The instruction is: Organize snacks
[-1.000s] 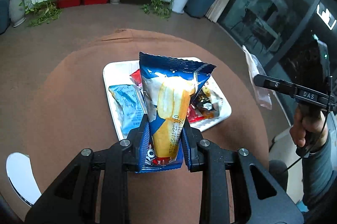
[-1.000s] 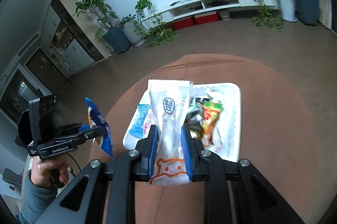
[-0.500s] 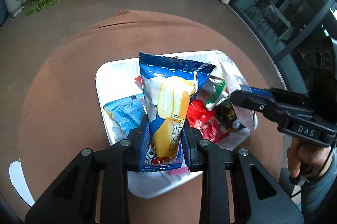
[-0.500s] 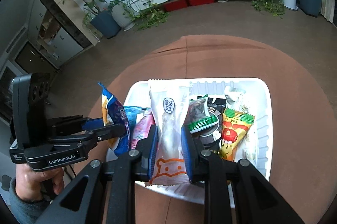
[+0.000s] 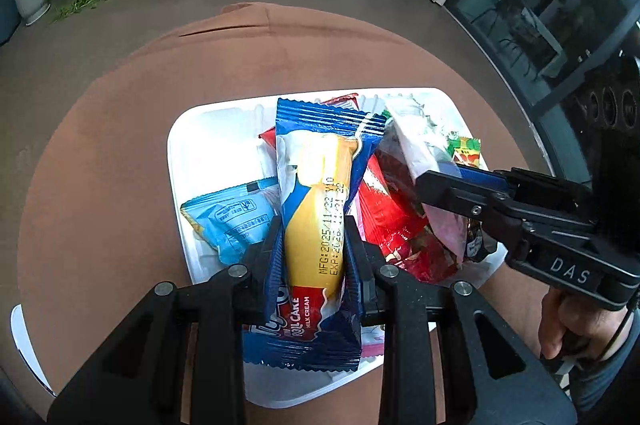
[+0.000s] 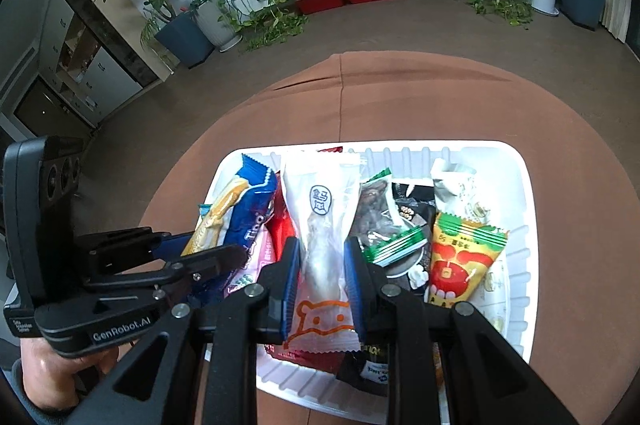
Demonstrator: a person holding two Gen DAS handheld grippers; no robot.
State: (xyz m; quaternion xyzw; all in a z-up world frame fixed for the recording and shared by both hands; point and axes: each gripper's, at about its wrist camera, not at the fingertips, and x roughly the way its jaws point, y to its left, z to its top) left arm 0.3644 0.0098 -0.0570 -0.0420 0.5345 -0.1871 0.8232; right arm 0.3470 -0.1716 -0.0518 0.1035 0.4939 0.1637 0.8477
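A: What carries it all?
B: A round table under a brown cloth; a crease runs down the cloth from the far edge to the tray.
A: And directly on the cloth?
B: A white tray, ribbed walls, rounded corners; it sits nearer the near edge than the far one; snack packets fill it.
A: Anything else on the cloth?
B: Nothing more that shows; a white curved piece shows at the table's near left edge in the left view; whether it lies on the table or beside it, I cannot tell.
A: Around the table?
B: Grey-brown floor.
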